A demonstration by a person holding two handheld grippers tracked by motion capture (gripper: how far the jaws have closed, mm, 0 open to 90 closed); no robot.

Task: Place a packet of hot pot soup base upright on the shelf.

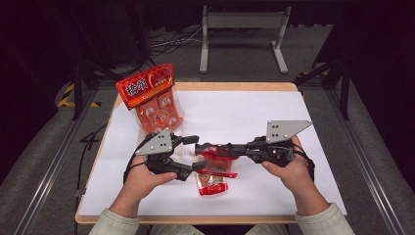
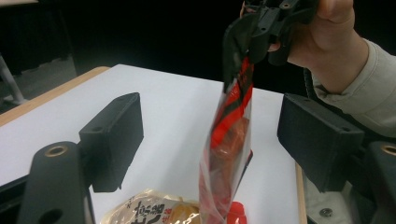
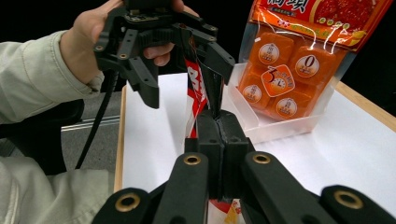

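Packet (image 2: 229, 149), red and clear, hanging upright above the white table (image 1: 254, 117), pinched at its top edge by my right gripper (image 3: 217, 122), whose jaws are pressed together on the film. In the high view the packet (image 1: 215, 164) sits between the two tools, near the table's front edge. My left gripper (image 2: 205, 135) has its jaws spread wide on either side of the packet without touching it; I hold nothing in it. In the high view this gripper (image 1: 195, 152) stands just left of the packet.

Below the packet lies a second pouch (image 2: 154, 212), yellowish with printed characters, cut off by the frame's bottom edge; I cannot read the print. In the high view the right gripper's arm crosses the packet's upper part, so I cannot make out the seam there.

Behind the packet, toward the table's far left, stands an orange bag (image 1: 151, 98) of wrapped pieces in a clear tray. Right of the packet, open white surface runs to the table's right edge.
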